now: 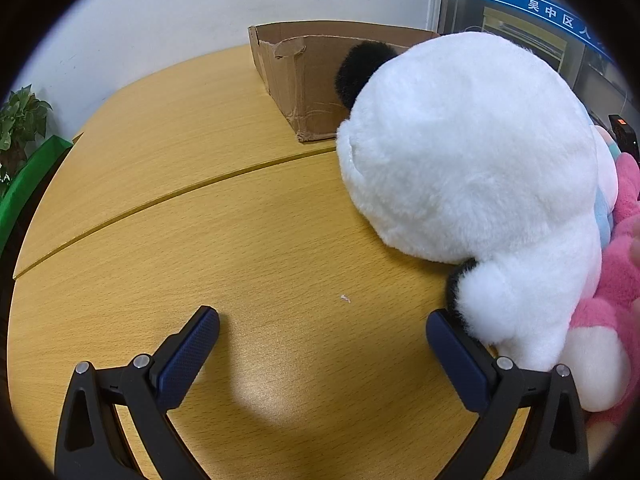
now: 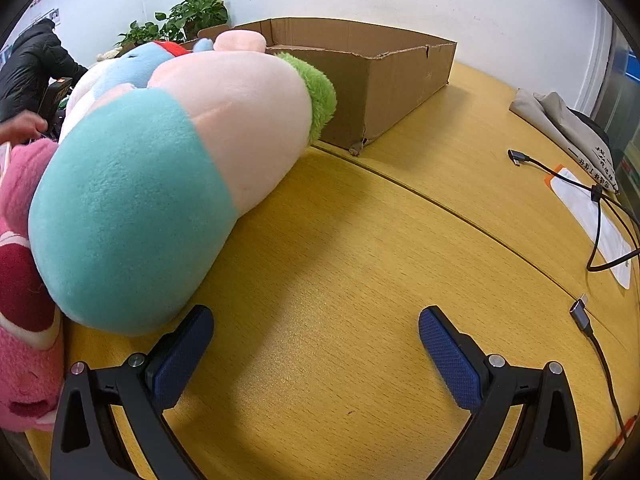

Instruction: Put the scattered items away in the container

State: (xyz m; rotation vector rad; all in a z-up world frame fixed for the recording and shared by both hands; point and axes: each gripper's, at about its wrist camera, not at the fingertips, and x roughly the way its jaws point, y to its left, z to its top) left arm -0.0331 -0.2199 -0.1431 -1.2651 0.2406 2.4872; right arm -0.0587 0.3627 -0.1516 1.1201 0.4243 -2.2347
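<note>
Left wrist view: left tongs (image 1: 322,338) gape empty beside the white-and-black plush panda (image 1: 472,168); right tongs (image 2: 316,336) likewise gape, ready to carry toys to the brown cardboard box (image 2: 380,76).

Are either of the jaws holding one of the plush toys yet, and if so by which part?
Nothing is held. The left gripper and right gripper both stand open over bare table; the panda plush sits outside the left jaws.

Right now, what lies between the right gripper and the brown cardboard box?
Right wrist view: bare yellow wooden tabletop with one seam separates the open right gripper from the brown cardboard box.
</note>
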